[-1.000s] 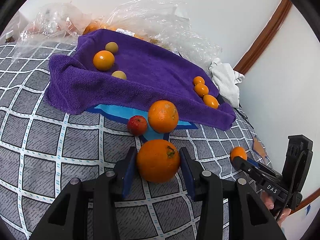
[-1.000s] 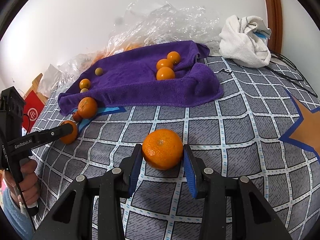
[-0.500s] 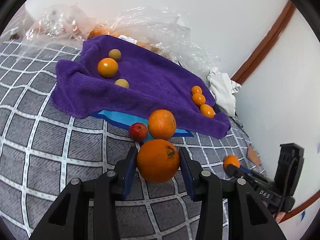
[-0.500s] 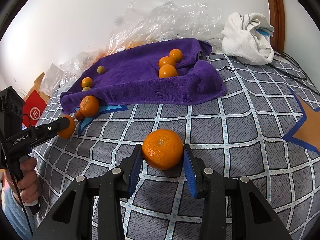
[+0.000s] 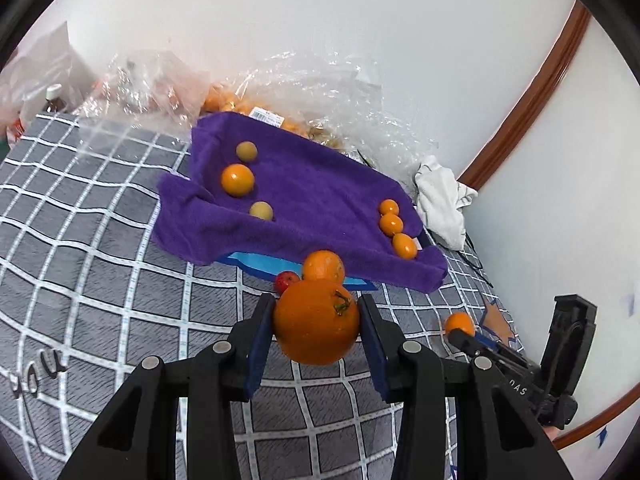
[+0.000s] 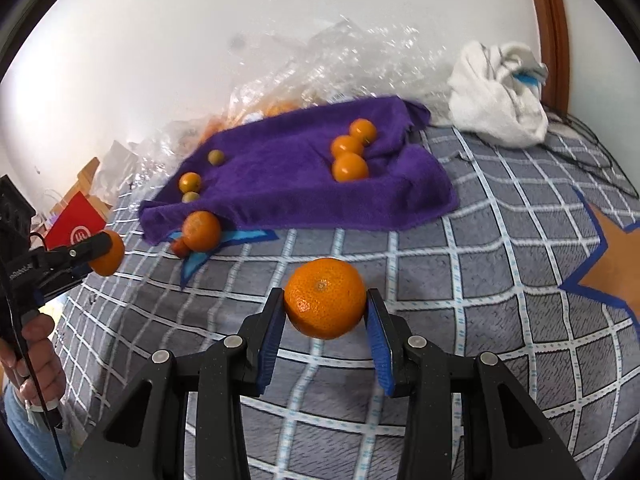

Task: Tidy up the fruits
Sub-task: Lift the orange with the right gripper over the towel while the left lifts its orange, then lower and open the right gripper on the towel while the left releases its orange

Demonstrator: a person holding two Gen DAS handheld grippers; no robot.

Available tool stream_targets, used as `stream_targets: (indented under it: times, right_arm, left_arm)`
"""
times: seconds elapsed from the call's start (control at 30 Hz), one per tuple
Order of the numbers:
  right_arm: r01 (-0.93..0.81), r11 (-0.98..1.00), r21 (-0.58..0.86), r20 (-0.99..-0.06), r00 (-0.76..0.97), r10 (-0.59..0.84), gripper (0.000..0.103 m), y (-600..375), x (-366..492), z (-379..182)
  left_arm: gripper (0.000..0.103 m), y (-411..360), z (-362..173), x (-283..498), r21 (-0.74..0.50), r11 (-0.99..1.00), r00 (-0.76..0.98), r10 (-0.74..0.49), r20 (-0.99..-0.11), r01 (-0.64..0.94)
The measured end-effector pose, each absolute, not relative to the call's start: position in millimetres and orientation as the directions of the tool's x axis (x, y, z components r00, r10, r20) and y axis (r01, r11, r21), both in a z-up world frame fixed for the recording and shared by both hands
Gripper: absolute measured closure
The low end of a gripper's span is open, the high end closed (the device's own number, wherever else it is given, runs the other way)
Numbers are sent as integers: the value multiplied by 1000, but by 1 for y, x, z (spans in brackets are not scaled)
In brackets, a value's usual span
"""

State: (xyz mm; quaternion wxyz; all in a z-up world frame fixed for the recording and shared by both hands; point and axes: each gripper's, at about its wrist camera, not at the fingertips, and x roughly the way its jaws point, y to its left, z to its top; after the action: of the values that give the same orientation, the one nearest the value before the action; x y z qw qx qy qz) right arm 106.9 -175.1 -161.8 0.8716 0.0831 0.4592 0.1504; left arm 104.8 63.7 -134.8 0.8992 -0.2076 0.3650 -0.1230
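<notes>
My left gripper [image 5: 317,322] is shut on a large orange with a stem [image 5: 316,322], held above the checked cover. My right gripper [image 6: 325,308] is shut on a flatter orange [image 6: 325,298], also off the cover. A purple towel [image 5: 312,196] lies ahead with three small oranges [image 5: 394,226] at its right side and an orange between two yellowish fruits [image 5: 238,179] at its left. Another orange [image 5: 323,266] and a small red fruit [image 5: 286,280] rest at the towel's front edge. The left gripper [image 6: 102,252] with its orange shows at the left of the right wrist view.
Clear plastic bags [image 5: 288,92] with more fruit lie behind the towel against the wall. A crumpled white cloth [image 6: 500,96] sits at the back right with black cables [image 6: 580,152] beside it. A hand [image 6: 36,356] holds the left tool. Grey checked cover [image 6: 480,280] spreads in front.
Both grippers have risen with their oranges; the left one moved more, and the towel now sits farther off in its view.
</notes>
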Motion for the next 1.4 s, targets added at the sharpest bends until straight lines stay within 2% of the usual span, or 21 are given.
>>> stream_targets:
  times: [0.13, 0.43, 0.9, 1.17, 1.4]
  right_arm:
    - [-219, 933, 284, -757, 546, 359, 63, -163, 105, -142]
    - [-248, 930, 270, -718, 592, 366, 63, -148, 100, -97]
    - [-245, 944, 222, -700, 633, 329, 63, -142, 171, -65]
    - [-214, 952, 219, -692, 654, 306, 63, -145, 238, -73]
    - [-234, 938, 256, -756, 557, 345, 63, -124, 278, -136]
  left_arm:
    - [63, 67, -121, 97, -413, 910, 707, -315, -634, 36]
    - [63, 83, -85, 95, -416, 909, 741, -298, -601, 28]
    - [63, 100, -45, 168, -370, 929, 772, -241, -588, 8]
    - [63, 120, -36, 216, -353, 934, 784, -184, -593, -48]
    - [63, 121, -55, 262, -377, 924, 758, -199, -621, -67]
